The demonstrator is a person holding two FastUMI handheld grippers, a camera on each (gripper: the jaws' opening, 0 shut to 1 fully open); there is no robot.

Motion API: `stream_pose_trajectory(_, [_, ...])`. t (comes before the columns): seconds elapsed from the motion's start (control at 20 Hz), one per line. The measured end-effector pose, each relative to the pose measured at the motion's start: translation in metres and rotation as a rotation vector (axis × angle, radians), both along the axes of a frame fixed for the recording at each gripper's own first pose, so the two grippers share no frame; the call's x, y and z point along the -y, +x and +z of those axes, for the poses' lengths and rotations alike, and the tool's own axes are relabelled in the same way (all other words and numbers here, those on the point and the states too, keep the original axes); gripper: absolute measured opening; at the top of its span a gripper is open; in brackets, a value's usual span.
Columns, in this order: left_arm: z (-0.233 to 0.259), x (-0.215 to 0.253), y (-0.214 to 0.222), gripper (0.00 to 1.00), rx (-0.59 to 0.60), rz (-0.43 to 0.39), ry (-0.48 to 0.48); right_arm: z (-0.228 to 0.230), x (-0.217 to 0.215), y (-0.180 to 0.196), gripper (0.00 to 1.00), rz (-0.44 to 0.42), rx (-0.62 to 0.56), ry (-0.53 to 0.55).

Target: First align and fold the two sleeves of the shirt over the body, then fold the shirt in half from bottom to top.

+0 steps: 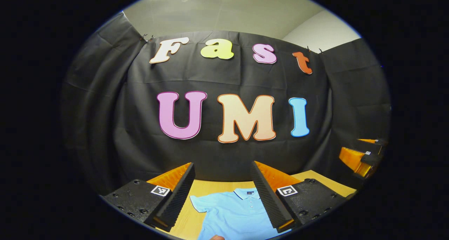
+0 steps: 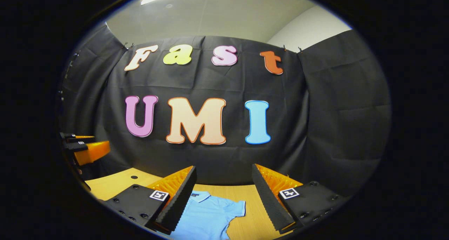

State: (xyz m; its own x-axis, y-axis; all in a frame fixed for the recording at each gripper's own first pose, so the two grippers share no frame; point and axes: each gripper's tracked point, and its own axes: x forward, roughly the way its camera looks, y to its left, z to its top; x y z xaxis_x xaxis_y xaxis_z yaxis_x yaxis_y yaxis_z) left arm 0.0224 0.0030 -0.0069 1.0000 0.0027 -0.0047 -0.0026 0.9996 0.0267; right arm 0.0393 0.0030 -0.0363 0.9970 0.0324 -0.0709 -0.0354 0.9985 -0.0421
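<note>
My left fingers (image 1: 222, 194) and right fingers (image 2: 222, 198) are spread wide, holding nothing, above the shirt (image 1: 233, 212). It lies flat on the counter (image 2: 112, 185), collar away from me, its hem cut off below. Bare counter flanks each sleeve.

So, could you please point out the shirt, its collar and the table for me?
shirt (image 1: 233, 215): left gripper view, on its chest.
collar (image 2: 199, 196): right gripper view, on its fold.
table (image 2: 112, 184): right gripper view, on bare wood.

No readable text or labels.
</note>
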Motion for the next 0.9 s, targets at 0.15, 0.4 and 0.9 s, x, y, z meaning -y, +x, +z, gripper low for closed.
stream_pose_trajectory(0.15, [-0.004,-0.003,0.006,0.95,-0.002,-0.002,0.013,-0.026,0.015,0.023,0.99,-0.039,-0.058,-0.004])
stream_pose_trajectory(0.4, [-0.012,-0.012,0.020,0.94,-0.010,-0.010,0.036,-0.085,0.037,0.068,0.98,-0.091,-0.199,-0.016])
stream_pose_trajectory(0.9, [-0.030,-0.047,0.056,0.94,-0.046,0.021,0.074,-0.232,0.068,0.144,0.99,-0.176,-0.511,-0.030])
